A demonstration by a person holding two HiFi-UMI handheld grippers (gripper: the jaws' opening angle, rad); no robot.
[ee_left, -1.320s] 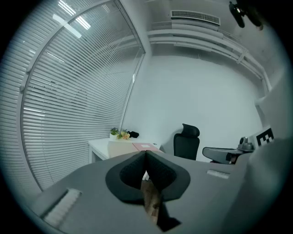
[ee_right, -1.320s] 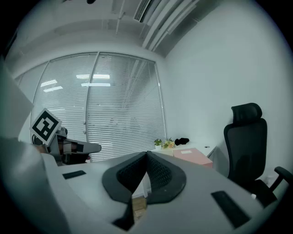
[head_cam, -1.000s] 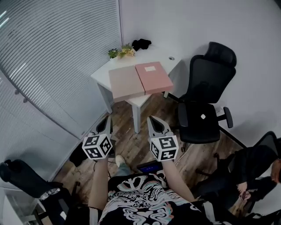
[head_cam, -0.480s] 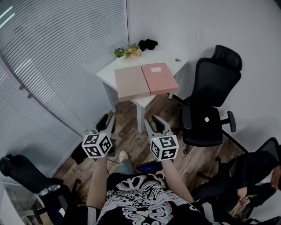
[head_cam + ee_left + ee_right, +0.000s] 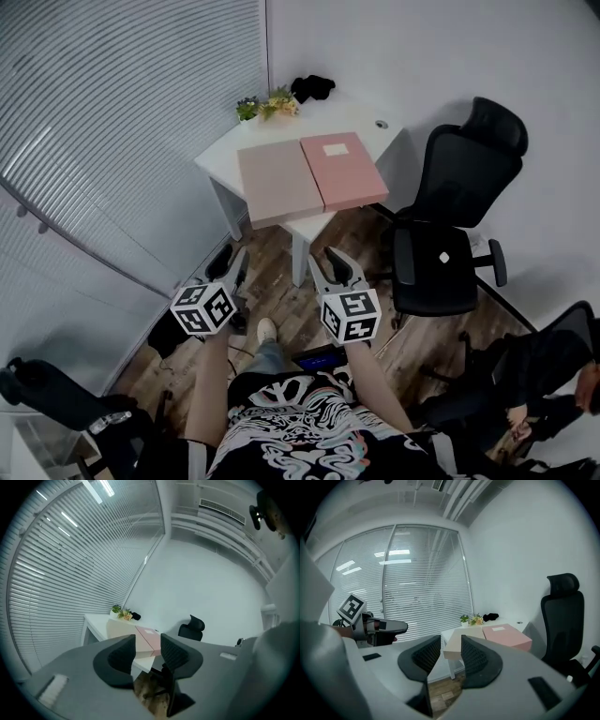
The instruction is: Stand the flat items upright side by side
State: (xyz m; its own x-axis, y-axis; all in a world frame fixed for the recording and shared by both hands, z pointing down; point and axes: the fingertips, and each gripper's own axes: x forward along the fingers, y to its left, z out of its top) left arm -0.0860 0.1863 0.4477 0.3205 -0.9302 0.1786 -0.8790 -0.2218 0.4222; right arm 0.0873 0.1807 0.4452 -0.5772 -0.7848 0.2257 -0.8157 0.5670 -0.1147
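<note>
nothing of the task is done yet: the beige flat box (image 5: pixel 277 183) and the pink flat box (image 5: pixel 342 171) both lie flat on the white table (image 5: pixel 352 117) in the upper middle of the head view. they sit side by side with their long edges touching, and both are left for you to stand upright. your left gripper (image 5: pixel 232 264) and right gripper (image 5: pixel 336 267) hang low in the frame over the wood floor, well apart from the table. the jaws of each have just been opening and stand partly apart with nothing between them, only the distant boxes seen through the gap. the pink box carries a small white label (image 5: pixel 335 148) near its far end, with print too small to read. no brand or other writing can be made out.
</note>
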